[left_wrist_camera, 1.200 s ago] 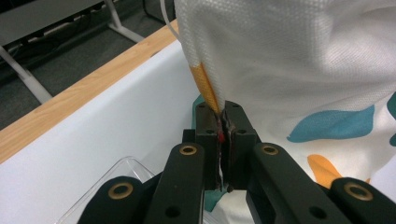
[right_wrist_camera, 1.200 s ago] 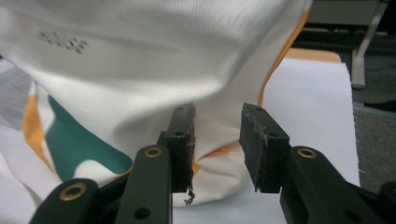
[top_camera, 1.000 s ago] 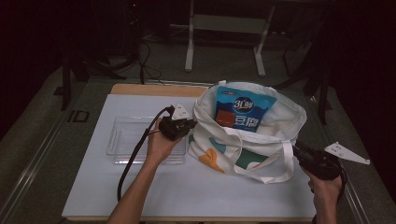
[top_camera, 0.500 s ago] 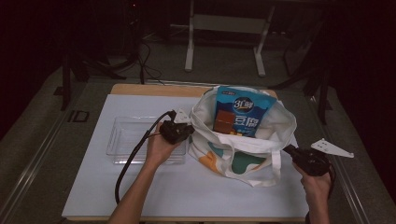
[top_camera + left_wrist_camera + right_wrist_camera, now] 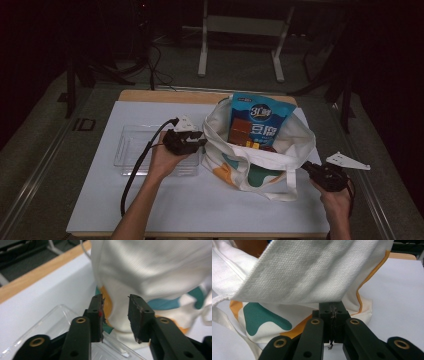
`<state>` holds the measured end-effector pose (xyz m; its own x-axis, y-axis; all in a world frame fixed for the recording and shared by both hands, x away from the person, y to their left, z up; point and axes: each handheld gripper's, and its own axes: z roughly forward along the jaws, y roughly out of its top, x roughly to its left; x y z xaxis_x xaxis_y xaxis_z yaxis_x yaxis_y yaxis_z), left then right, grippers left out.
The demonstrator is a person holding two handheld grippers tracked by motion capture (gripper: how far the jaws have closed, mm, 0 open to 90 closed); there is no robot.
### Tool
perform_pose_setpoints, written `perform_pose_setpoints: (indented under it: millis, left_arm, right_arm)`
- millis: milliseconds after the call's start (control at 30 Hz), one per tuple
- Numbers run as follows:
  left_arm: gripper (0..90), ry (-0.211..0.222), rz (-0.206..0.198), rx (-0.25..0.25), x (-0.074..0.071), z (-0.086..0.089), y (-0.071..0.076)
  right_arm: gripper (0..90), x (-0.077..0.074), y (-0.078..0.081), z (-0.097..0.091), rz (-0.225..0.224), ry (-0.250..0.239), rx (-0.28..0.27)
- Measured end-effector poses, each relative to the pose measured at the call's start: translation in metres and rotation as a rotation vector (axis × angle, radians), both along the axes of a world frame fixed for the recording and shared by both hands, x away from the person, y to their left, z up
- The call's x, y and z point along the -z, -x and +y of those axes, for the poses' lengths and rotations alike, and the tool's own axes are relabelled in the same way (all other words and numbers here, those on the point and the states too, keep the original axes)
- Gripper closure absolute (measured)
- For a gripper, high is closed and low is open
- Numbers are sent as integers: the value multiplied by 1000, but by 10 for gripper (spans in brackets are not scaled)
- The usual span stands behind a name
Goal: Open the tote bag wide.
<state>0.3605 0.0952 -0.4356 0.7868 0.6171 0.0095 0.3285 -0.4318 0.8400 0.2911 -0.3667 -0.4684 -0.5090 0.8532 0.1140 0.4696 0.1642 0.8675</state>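
Tote bag (image 5: 260,160) of white canvas with teal and orange shapes stands upright on the white tabletop (image 5: 150,210), its mouth opening upward and its long axis running across the table from the person's left to right. Standing on end inside the bag, a blue snack packet (image 5: 259,122) rises above the rim with its printed face toward the person. Left of the bag and just beside it lies a clear plastic tray (image 5: 132,150). Left gripper (image 5: 201,142) sits at the bag's left wall; in the left gripper view (image 5: 115,315) its jaws have just been opening and stand apart, fabric ahead of them but not pinched. Right gripper (image 5: 306,166) is at the bag's right end, near the bottom corner; in the right gripper view (image 5: 332,311) its jaws are pressed together just under a broad band of canvas, and whether any cloth is caught between them cannot be told. A handle loop (image 5: 290,187) hangs down the bag's near side.
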Motion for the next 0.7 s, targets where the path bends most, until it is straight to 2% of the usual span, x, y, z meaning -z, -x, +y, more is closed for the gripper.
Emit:
perform_pose_setpoints:
  millis: [33,67,167,200,267,367,400,467,500,600,700]
  left_arm:
    - [632,0,0,0,0,0,0]
    - [619,3,-18,9,-7,4,3]
    - [596,10,-27,14,-10,6,5]
    - [596,61,-47,16,-19,12,8]
    - [570,107,-53,14,-25,15,8]
    - [551,137,-62,7,-30,17,7]
    - [551,163,-68,10,-37,17,6]
    - [550,171,-73,11,-41,17,6]
    - [550,200,-74,16,-48,15,4]
    - [550,200,-83,5,-54,11,2]
    - [580,151,-60,-28,-56,0,-7]
  right_arm:
    - [891,0,0,0,0,0,0]
    - [891,0,0,0,-1,2,1]
    - [891,0,0,0,-1,2,3]
    - [891,0,0,0,0,1,2]
    - [891,0,1,0,-2,1,-2]
    - [891,0,1,0,-1,1,-2]
    - [891,0,1,1,-2,1,-4]
    - [891,0,1,1,-2,2,-4]
    - [891,0,1,1,0,2,-5]
    - [891,1,1,1,2,4,-6]
    - [891,2,1,1,7,8,-10]
